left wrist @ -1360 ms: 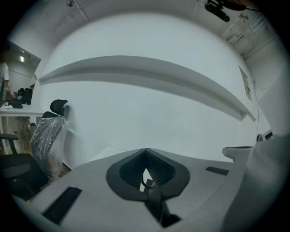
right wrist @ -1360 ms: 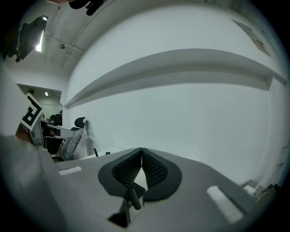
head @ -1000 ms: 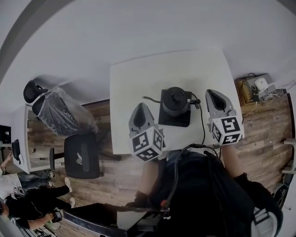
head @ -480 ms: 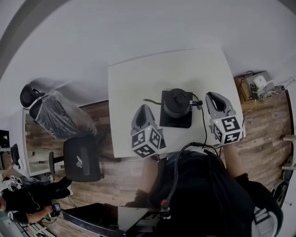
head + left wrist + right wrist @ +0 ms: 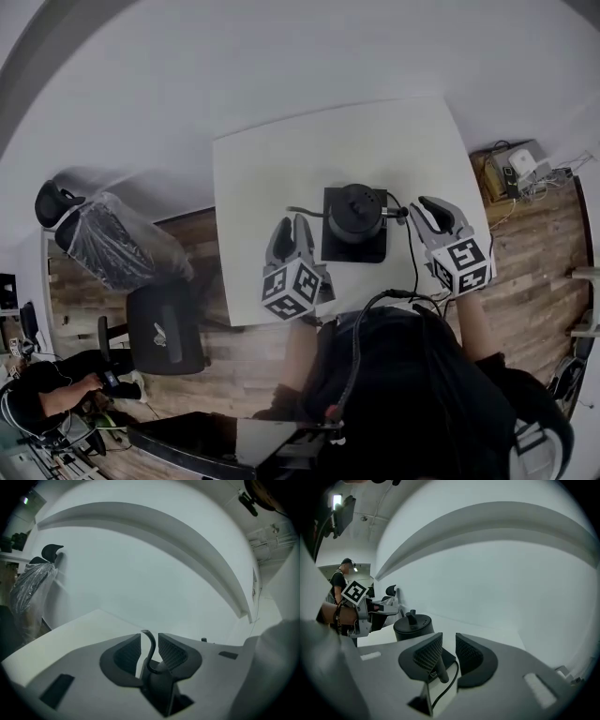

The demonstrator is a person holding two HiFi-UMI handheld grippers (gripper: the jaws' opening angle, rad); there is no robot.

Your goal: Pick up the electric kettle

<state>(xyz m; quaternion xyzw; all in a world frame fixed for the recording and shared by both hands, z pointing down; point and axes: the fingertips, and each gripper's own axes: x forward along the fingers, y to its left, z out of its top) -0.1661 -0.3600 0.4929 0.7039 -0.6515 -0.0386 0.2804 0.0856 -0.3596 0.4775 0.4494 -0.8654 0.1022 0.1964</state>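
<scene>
A black electric kettle [image 5: 356, 208] stands on its square black base [image 5: 352, 249] on the white table [image 5: 281, 159]. Its thin spout [image 5: 298, 208] points left and its handle [image 5: 397, 211] points right. My left gripper [image 5: 291, 225] hangs just in front of the spout, jaws opening. In the left gripper view the curved spout [image 5: 151, 644] shows in the gap of the left gripper [image 5: 149, 638], untouched by the pads. My right gripper [image 5: 429, 204] sits at the handle side, jaws opening. In the right gripper view the handle [image 5: 437, 667] lies in the gap of the right gripper [image 5: 448, 638], unpressed, with the kettle [image 5: 412, 626] to the left.
A power cable [image 5: 411, 253] runs from the base to the table's near edge. Left of the table stand an office chair [image 5: 164, 323] and a plastic-wrapped chair [image 5: 122, 248]. A low shelf with devices [image 5: 511, 173] is at the right. A person [image 5: 47, 398] crouches at lower left.
Both grippers have sunk toward the table beside the kettle, and their jaws have parted from shut. The person at lower left has shifted.
</scene>
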